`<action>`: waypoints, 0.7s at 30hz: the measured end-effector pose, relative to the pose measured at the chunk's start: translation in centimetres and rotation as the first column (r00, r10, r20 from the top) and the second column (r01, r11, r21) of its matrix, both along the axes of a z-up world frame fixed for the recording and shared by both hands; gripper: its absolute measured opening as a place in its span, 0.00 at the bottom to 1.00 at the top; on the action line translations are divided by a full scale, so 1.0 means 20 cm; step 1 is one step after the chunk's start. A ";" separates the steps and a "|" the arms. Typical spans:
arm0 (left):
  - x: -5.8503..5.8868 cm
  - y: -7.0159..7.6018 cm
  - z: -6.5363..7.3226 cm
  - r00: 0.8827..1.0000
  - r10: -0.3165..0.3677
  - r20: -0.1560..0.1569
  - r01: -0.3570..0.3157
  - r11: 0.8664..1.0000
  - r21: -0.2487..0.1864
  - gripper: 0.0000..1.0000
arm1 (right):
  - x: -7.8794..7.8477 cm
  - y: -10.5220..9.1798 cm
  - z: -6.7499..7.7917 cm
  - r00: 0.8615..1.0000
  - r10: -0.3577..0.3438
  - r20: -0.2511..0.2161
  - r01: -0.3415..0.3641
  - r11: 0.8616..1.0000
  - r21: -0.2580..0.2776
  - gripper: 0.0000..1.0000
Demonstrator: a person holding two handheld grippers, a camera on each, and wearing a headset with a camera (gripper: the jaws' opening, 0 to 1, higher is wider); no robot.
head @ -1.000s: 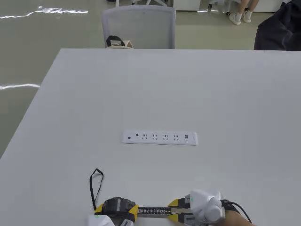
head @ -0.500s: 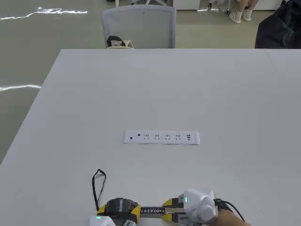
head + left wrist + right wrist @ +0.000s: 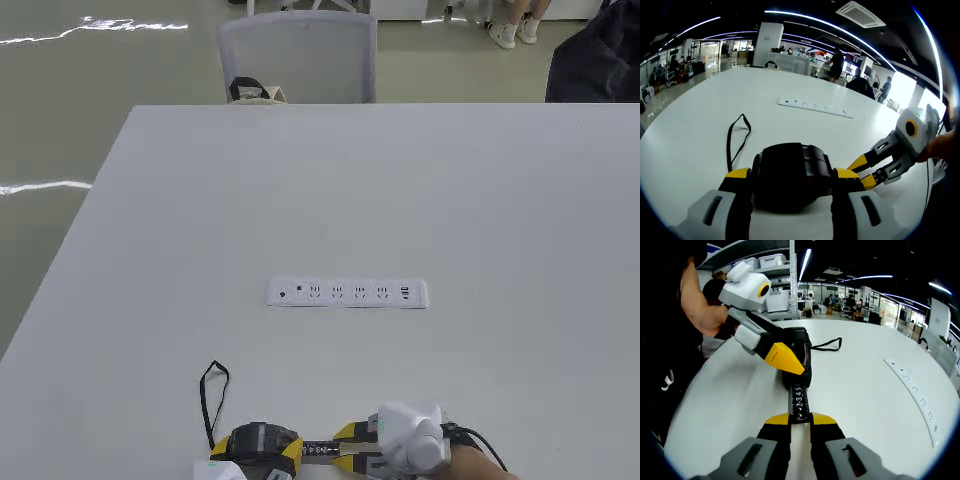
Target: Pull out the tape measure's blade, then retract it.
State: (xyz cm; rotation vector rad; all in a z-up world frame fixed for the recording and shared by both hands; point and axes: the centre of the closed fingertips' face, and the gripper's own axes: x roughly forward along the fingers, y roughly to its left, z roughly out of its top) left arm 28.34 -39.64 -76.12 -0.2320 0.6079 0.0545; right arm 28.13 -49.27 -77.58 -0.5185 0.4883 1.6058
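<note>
A black tape measure [image 3: 257, 442] lies near the table's front edge, its black wrist strap [image 3: 211, 396] looping away behind it. My left gripper [image 3: 791, 175] is shut on the tape measure [image 3: 791, 171], yellow pads against both sides of the case. A short length of blade [image 3: 798, 399] with printed numbers runs out of the case [image 3: 799, 352]. My right gripper [image 3: 800, 417] is shut on the blade's end. In the head view the blade [image 3: 319, 452] spans the small gap between the left gripper [image 3: 250, 467] and the right gripper [image 3: 348, 454].
A white power strip [image 3: 347, 293] lies flat mid-table, well beyond the grippers. A grey office chair [image 3: 297, 58] stands at the far table edge. The white table [image 3: 400, 190] drops off on the left. People and desks fill the room beyond.
The right gripper has moved left toward the tape measure, and the exposed blade between the two grippers has grown shorter. The left gripper holds the case in place.
</note>
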 end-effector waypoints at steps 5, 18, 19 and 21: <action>0.00 0.00 0.00 1.000 -0.002 0.000 0.002 1.000 -0.004 0.61 | -0.01 0.04 0.00 1.000 0.007 -0.002 -0.007 1.000 0.005 0.13; 0.00 0.01 0.00 1.000 -0.002 0.001 0.002 1.000 -0.011 0.61 | -0.02 0.14 0.00 1.000 0.023 0.003 -0.023 1.000 0.011 0.13; 0.00 0.01 0.00 1.000 -0.002 0.001 0.002 1.000 -0.011 0.61 | -0.02 0.14 0.00 1.000 0.024 0.004 -0.024 1.000 0.010 0.13; 0.00 0.01 0.00 1.000 -0.001 0.002 0.001 1.000 -0.012 0.61 | -0.02 0.15 0.00 1.000 0.028 0.006 -0.028 1.000 0.010 0.13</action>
